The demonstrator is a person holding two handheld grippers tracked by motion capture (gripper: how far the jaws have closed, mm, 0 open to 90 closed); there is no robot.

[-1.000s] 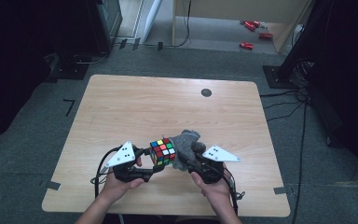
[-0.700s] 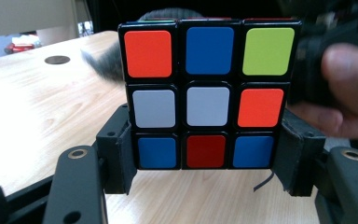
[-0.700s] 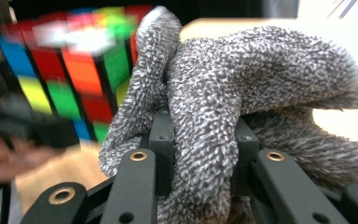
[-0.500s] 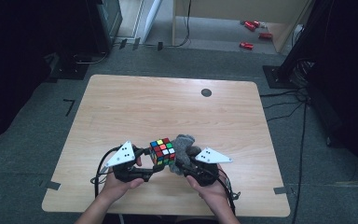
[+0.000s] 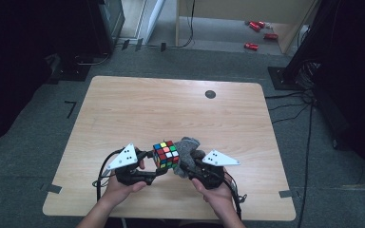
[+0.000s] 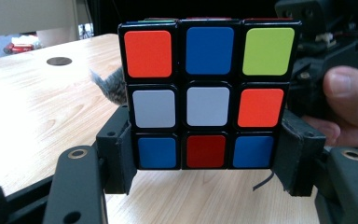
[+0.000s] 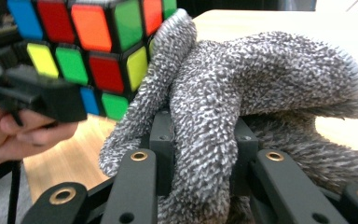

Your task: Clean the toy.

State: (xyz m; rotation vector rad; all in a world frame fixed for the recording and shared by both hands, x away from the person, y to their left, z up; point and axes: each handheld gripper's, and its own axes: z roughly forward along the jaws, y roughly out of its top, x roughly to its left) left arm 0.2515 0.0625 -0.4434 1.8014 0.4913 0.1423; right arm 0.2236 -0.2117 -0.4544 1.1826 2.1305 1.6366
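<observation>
We hold puzzle cube [image 6: 209, 98] in left gripper [image 6: 207, 158], jaws clamped on its bottom row, cube lifted just above worktop [image 5: 171, 109]. Right gripper [image 7: 200, 154] pinches grey knit glove [image 7: 261, 93], jaws closed on fabric fold. Glove presses against cube's side. Both sit near worktop's front edge, between our hands.

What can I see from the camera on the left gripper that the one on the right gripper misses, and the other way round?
The left gripper view alone shows one full face of the puzzle cube, white at its centre, clamped low between that gripper's jaws. The right gripper view alone shows the grey fuzzy cloth close up, draped over and pinched between its jaws, pressing on the cube. Both show the cube, some cloth and the wooden table.
</observation>
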